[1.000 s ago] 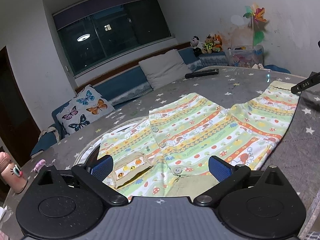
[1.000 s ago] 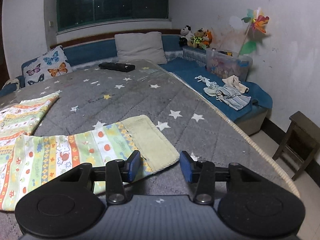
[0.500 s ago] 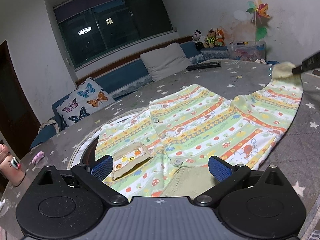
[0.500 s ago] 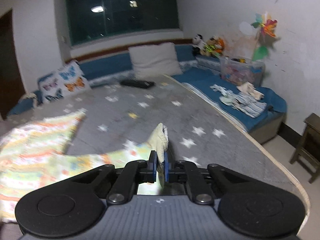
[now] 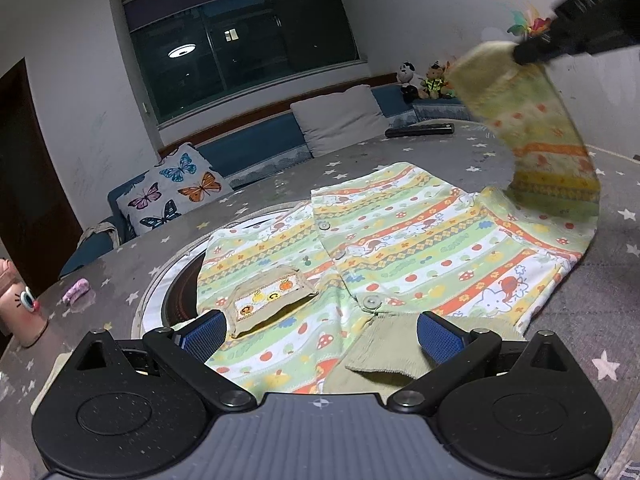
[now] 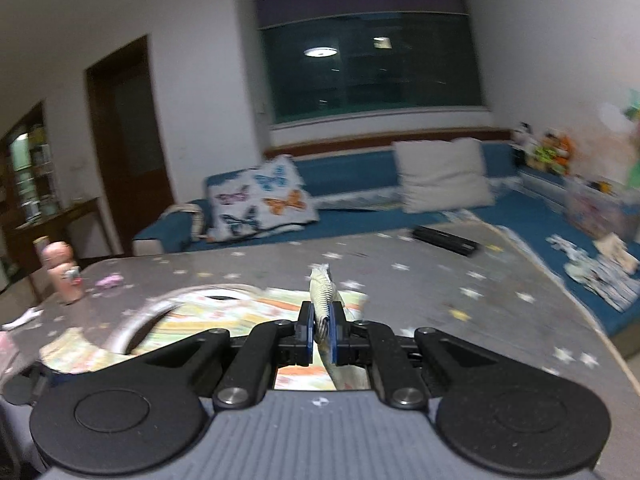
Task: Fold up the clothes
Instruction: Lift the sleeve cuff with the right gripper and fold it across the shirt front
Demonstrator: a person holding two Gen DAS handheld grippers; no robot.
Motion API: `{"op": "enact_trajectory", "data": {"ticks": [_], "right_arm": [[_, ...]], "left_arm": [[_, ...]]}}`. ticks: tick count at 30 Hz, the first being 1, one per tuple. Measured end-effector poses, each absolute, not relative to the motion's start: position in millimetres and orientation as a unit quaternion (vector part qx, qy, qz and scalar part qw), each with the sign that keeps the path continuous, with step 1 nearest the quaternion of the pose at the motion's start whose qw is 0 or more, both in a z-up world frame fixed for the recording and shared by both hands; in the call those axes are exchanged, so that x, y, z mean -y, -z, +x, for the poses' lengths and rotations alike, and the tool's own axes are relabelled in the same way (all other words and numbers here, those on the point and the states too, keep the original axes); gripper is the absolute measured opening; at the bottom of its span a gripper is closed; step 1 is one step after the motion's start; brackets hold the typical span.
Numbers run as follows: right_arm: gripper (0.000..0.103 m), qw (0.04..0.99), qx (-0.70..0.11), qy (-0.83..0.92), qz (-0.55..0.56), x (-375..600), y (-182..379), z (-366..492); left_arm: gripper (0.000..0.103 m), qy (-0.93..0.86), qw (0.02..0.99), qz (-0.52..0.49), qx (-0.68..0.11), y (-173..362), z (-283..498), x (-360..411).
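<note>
A child's striped green, yellow and orange shirt (image 5: 400, 248) with cartoon prints lies spread on the grey star-patterned table (image 5: 280, 184). My left gripper (image 5: 316, 328) stands open over the shirt's near hem, its blue pads on either side of the pocket and the ribbed collar. My right gripper (image 6: 321, 328) is shut on the sleeve cuff (image 6: 320, 288), which sticks up between its blue pads. In the left wrist view that sleeve (image 5: 536, 132) hangs lifted high at the upper right, held by the right gripper (image 5: 524, 54).
A black remote (image 5: 420, 130) lies at the far side of the table. A pink bottle (image 5: 20, 308) and a small pink thing (image 5: 76, 290) stand at the left edge. A blue sofa with a butterfly cushion (image 5: 176, 188) and a white pillow (image 5: 340, 120) runs behind.
My right gripper shut on the sleeve cuff, then rose and swung left with it, so the sleeve now hangs in the air. The left gripper has stayed where it was.
</note>
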State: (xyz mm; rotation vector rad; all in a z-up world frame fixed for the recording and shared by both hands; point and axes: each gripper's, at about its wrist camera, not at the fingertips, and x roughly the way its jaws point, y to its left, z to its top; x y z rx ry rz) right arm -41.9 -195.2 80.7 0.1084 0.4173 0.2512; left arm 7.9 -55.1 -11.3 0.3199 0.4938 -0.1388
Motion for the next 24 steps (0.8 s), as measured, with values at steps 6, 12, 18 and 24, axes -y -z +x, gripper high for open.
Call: {"op": "enact_trajectory", "data": {"ticks": [6,12,18,24], "right_arm": [[0.007,0.959,-0.212,-0.184,0.033,138,-89,-27],[0.007,0.946,-0.226,-0.23,0.015,92,-83,-19],[0.007,0.935,-0.24,-0.26,0.01,59,-73,-16],[0.015,0.925,-0.252,-0.283,0.005,44,-59,-15]], "left_arm": [[0.103,0.067,0.957,0.146,-0.242,14,4,49],[0.103,0.06,0.959,0.131,-0.245,16,3,39],[0.103,0.058,0.958,0.127,-0.249,18,3,36],[0.103,0.054,0.958,0.13,-0.252,18,3,37]]}}
